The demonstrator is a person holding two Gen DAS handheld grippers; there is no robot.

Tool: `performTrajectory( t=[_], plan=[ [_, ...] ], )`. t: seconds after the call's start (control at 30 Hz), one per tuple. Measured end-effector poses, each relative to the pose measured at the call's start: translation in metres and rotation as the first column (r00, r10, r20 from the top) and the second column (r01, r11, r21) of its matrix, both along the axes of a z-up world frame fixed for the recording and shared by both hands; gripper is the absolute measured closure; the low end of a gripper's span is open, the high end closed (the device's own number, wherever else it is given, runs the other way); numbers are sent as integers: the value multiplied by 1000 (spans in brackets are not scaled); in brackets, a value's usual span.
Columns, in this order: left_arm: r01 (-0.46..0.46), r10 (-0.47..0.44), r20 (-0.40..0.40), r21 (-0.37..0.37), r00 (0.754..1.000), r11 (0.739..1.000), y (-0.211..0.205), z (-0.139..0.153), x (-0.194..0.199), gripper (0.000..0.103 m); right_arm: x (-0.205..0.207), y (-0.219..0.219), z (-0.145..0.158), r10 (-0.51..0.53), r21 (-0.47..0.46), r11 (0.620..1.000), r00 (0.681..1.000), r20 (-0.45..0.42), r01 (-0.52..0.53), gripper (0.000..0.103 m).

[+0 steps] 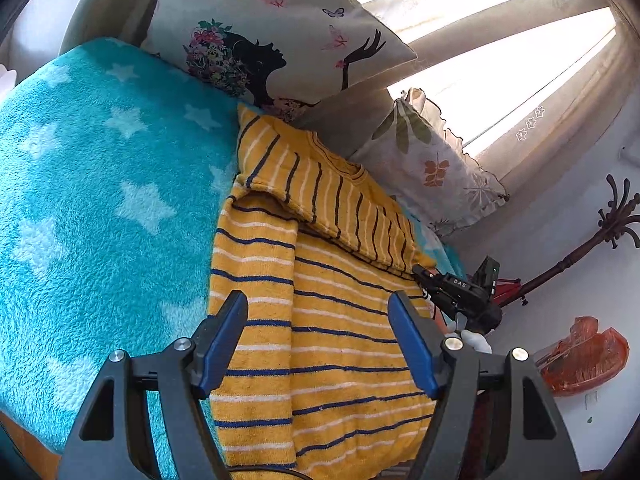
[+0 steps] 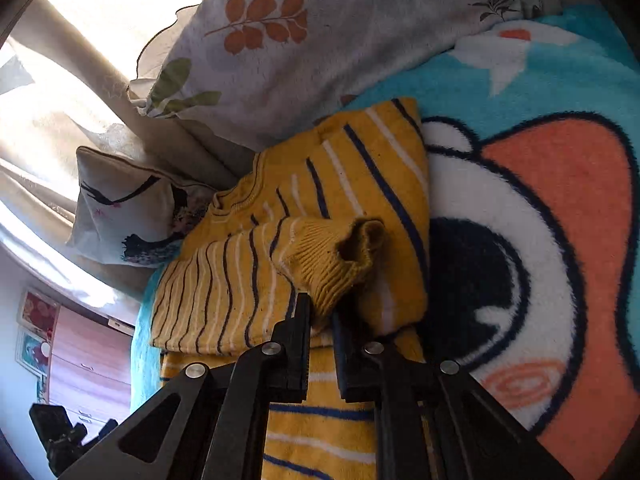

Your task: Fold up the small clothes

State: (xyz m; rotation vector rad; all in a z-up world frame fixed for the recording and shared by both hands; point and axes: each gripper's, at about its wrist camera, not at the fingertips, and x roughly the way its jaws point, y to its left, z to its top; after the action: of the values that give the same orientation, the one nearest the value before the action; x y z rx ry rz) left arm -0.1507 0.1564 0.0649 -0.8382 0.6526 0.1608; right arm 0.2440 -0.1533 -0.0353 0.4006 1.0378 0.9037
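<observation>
Directly ahead of the left claw (image 1: pixel 318 344), a yellow knitted sweater with blue and white stripes (image 1: pixel 328 320) lies flat on a turquoise fleece blanket with white stars (image 1: pixel 100 184) covering a bed. Left claw: open wide, blue-padded fingers (image 1: pixel 224 340) spread over the sweater body, holding nothing. One sleeve is folded across the chest, just beyond the fingertips.

Right claw (image 2: pixel 320 340): closed on the ribbed yellow cuff (image 2: pixel 340 260) of that folded sleeve, the cuff bunched and standing up just past its fingertips. Seen from the left wrist, the right claw (image 1: pixel 424 276) sits at the sweater's far right edge; its black body carries white lettering that appears to read "DAS". No other legible writing, brand or label on the sweater.

Right of the right claw, the blanket shows a large cartoon print in orange, white and navy (image 2: pixel 540 220). Beyond the sweater: a white cushion printed with a black silhouetted woman's head and butterflies (image 1: pixel 280 36), a frilled white cushion with orange and green leaf prints (image 1: pixel 436 164), and beige curtains (image 1: pixel 500 52) lit from behind. A dark wooden coat stand (image 1: pixel 600 236) is far right of the left claw.
</observation>
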Motion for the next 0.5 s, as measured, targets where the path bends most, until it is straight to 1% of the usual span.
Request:
performTrajectory(
  t=[0.07, 0.17, 0.2, 0.23, 0.27, 0.33, 0.37, 0.43, 0.5],
  plan=[
    [-11, 11, -13, 6, 1000, 1000, 4, 0, 7, 31, -6, -4, 2, 16, -22, 1000, 1000, 14, -16, 90],
    [-35, 37, -48, 44, 998, 998, 16, -1, 25, 31, -15, -12, 11, 21, -44, 999, 998, 53, -19, 89],
    [-42, 45, -64, 47, 997, 998, 22, -3, 33, 31, -18, -14, 15, 18, -48, 999, 997, 76, -15, 86],
    [-42, 45, -74, 43, 996, 998, 29, -6, 41, 31, -22, -15, 19, 13, -49, 999, 995, 102, -8, 79],
    [-45, 48, -87, 38, 995, 998, 36, -10, 52, 31, -25, -16, 22, 5, -46, 999, 992, 130, 1, 76],
    [-60, 65, -133, 43, 989, 997, 49, -19, 74, 31, -30, -19, 27, -11, -40, 999, 984, 178, 18, 74],
    [-65, 73, -155, 59, 985, 996, 54, -23, 86, 31, -31, -18, 28, -14, -39, 999, 982, 189, 22, 74],
    [-74, 93, -211, 96, 973, 993, 63, -33, 110, 31, -31, -15, 28, -11, -38, 999, 980, 198, 18, 74],
    [-63, 94, -264, 124, 960, 990, 69, -45, 132, 32, -30, -9, 25, 2, -50, 999, 980, 201, 8, 74]
  ],
)
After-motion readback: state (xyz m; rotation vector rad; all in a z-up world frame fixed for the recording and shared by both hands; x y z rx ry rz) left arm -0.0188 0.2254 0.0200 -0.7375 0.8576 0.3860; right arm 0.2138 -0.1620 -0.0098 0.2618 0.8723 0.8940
